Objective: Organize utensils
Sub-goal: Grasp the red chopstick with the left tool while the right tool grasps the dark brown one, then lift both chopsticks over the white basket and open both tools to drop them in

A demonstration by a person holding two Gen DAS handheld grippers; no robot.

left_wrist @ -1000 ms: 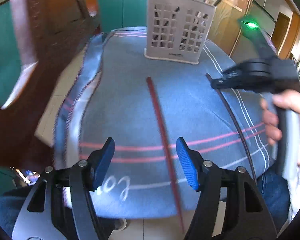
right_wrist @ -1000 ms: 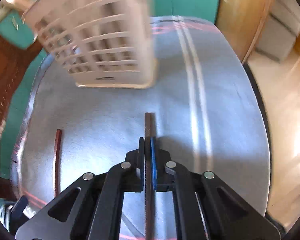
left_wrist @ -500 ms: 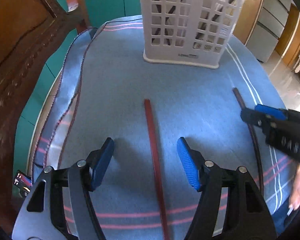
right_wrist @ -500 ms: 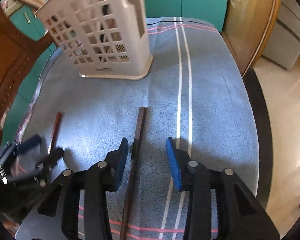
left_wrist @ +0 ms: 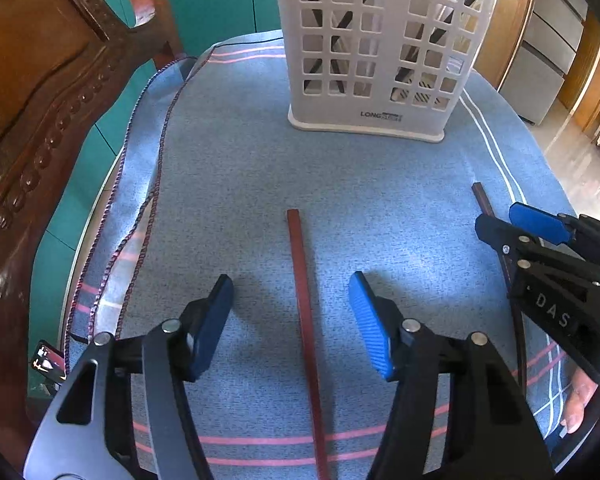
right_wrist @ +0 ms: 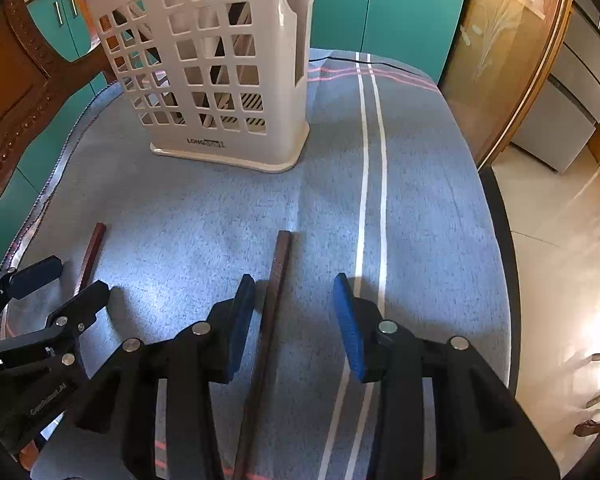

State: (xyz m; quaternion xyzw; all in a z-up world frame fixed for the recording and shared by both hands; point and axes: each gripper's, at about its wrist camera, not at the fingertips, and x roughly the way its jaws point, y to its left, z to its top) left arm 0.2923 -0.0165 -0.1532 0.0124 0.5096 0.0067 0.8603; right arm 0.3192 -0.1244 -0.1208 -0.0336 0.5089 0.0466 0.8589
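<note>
A red-brown chopstick lies lengthwise on the blue striped cloth. My left gripper straddles it, and its jaws are closing without the blue pads touching the stick. A dark brown chopstick lies between the pads of my right gripper, close to the left pad but not pressed; that gripper is open. A white lattice utensil basket stands upright at the far end with several dark sticks inside. The right wrist view shows the left gripper over the red-brown chopstick.
A carved wooden chair back rises close on the left. The cloth's fringed edge hangs over the table's left side. On the right the table ends at a drop to the tiled floor. Teal cabinets stand behind.
My right gripper opened and let go of the dark chopstick, which now lies on the cloth. My left gripper moved forward along the red-brown chopstick, toward the basket.
</note>
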